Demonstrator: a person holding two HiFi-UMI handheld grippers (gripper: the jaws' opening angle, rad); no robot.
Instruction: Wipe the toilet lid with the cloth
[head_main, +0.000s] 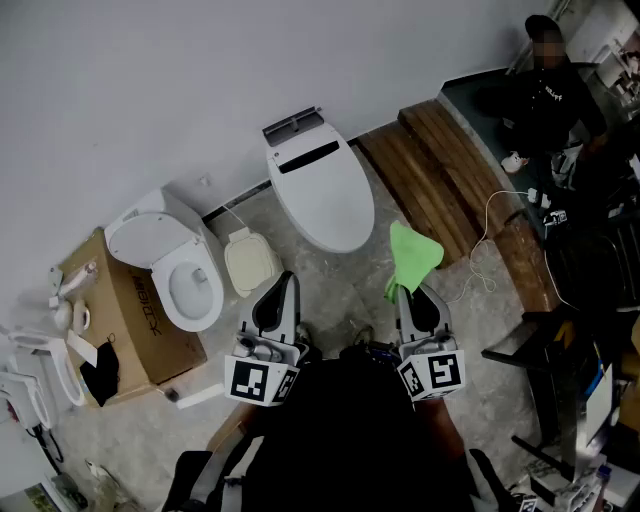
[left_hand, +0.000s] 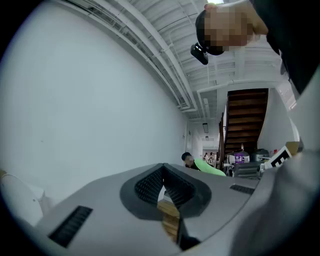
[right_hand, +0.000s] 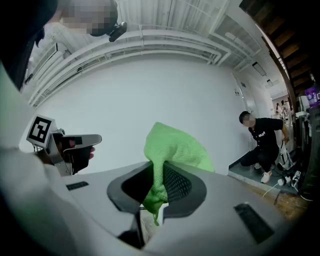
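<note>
The right gripper (right_hand: 159, 172) has its jaws pinched on a fold of the green cloth (right_hand: 172, 147), the rest bunching up past the tips, apparently so a loose pad is free to wipe; the left gripper (left_hand: 163, 172), beside it, has its jaws drawn together on nothing, seemingly spare. Ahead of both, slightly left of the cloth, the closed toilet lid (head_main: 320, 195) lies untouched, apart from the cloth; an open toilet (head_main: 185, 270) sits farther left.

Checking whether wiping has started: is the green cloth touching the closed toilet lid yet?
Apart. The head view shows bare floor between the green cloth and the closed toilet lid; the right gripper holds the cloth raised.
</note>
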